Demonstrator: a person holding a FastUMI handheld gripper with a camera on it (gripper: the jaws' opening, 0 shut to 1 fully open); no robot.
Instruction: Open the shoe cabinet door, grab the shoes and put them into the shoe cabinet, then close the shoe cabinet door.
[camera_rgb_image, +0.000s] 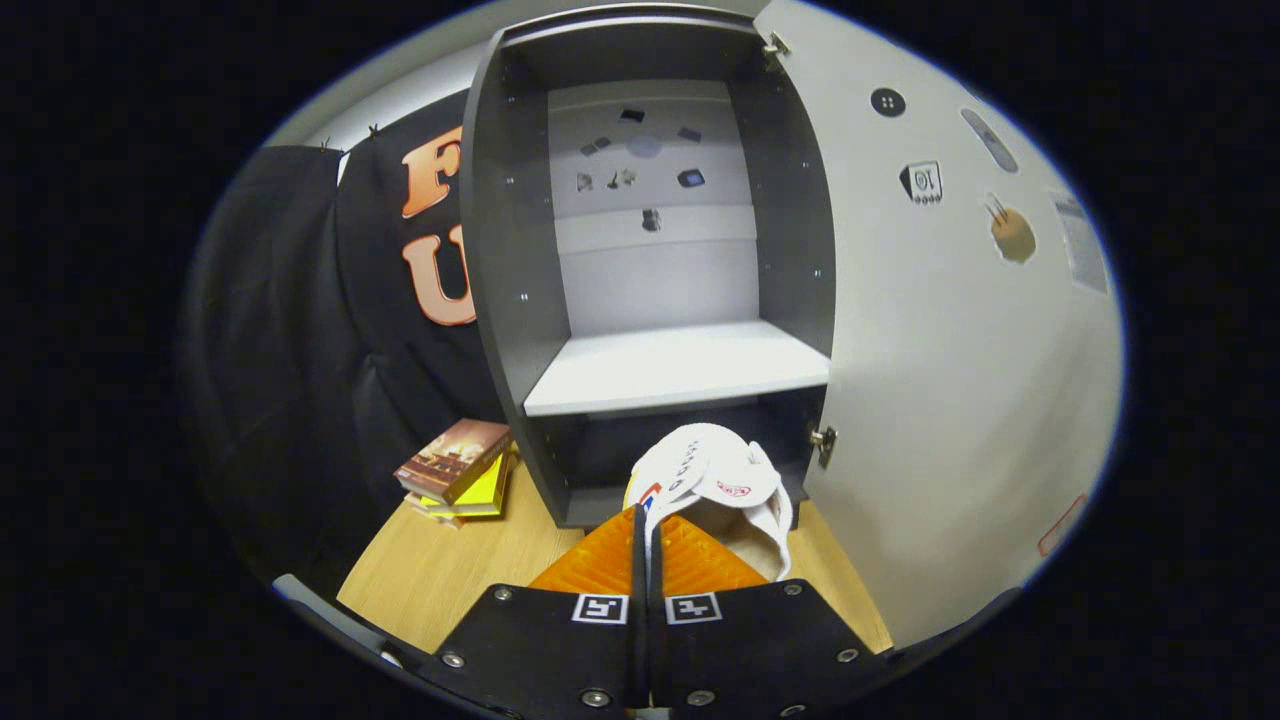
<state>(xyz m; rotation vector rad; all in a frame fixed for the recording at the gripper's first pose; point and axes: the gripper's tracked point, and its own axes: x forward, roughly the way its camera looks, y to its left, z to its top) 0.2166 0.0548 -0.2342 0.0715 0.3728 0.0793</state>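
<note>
Claw (646, 520) pinched tight on the edge of the white shoes (725, 480), held just ahead of the shoe cabinet (510, 300)'s lower opening. Door (950, 350) swung open right. Books (455, 470) on table (450, 570) beside cabinet's left side.

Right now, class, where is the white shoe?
In the gripper view, the white shoe is pinched between the gripper fingers, held in front of the open shoe cabinet, just below its white shelf.
</note>
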